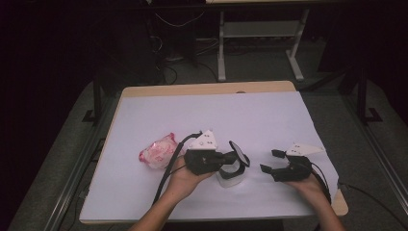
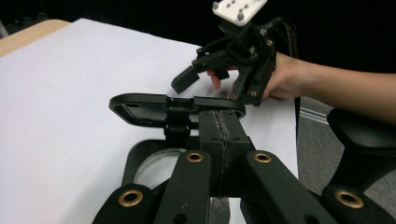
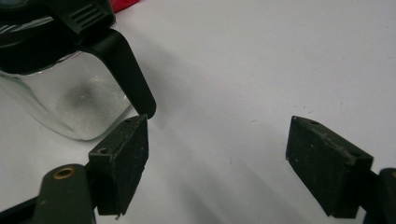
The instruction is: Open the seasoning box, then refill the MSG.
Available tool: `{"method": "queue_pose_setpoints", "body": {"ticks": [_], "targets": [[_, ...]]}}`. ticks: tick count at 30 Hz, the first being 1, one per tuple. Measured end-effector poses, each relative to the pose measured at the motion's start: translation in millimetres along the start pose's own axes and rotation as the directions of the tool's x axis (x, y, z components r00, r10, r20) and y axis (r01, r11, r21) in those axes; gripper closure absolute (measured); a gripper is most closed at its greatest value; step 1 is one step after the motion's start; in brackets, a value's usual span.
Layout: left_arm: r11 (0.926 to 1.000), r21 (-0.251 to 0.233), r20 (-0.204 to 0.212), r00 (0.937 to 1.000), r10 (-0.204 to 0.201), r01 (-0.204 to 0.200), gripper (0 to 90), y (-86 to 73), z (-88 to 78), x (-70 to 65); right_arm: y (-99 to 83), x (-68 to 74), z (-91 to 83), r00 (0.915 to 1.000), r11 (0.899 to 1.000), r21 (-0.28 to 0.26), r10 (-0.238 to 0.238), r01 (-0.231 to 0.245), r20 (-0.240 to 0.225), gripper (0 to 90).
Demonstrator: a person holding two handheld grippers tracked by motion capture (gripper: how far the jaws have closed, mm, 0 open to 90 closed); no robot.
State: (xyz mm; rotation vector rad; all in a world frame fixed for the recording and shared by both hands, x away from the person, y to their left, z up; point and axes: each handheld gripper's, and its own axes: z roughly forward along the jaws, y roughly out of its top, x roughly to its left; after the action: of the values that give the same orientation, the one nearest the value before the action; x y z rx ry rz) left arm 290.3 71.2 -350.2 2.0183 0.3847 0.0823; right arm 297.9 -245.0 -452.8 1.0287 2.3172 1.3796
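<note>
Left gripper (image 1: 230,158) is clamped on the hinged lid (image 2: 175,106) of the glass jar (image 3: 70,100); right gripper (image 1: 271,161) idles, jaws apart. Unbraced, the jar likely tips or skids.

The high view is looking down from the person's side across the table (image 1: 269,120); both gripper views are sitting close, sharing the jug (image 3: 70,93) at ten o'clock.
</note>
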Motion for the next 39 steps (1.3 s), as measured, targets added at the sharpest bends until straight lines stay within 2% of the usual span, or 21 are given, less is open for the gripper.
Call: {"method": "queue_pose_setpoints", "body": {"ticks": [5, 14, 27, 39], "targets": [[1.0, -0.004, -0.007, 1.0, 0.007, -0.008, 90.0, 9.4, 6.2, 2.4, -0.4, -0.8, -0.2, 1.0, 1.0, -0.001, 0.0, 0.0, 0.0, 20.8], [0.9999, -0.006, 0.011, 0.9998, 0.015, -0.015, 90.0, 22.2, 23.9, 5.2, -0.8, -1.3, -0.8, 1.0, 1.0, -0.003, 0.0, 0.0, 0.002, 20.8], [0.9995, 0.005, 0.025, 0.9992, 0.031, -0.031, 89.9, 29.6, 36.7, 8.9, -0.9, -1.3, -1.1, 1.0, 1.0, -0.004, 0.0, 0.0, -0.001, 20.8], [0.9998, -0.002, 0.042, 0.9989, 0.022, -0.022, 89.9, 30.0, 43.0, 11.2, -1.2, -1.2, -1.6, 1.0, 1.0, -0.004, -0.001, 0.001, -0.001, 20.8]]}}
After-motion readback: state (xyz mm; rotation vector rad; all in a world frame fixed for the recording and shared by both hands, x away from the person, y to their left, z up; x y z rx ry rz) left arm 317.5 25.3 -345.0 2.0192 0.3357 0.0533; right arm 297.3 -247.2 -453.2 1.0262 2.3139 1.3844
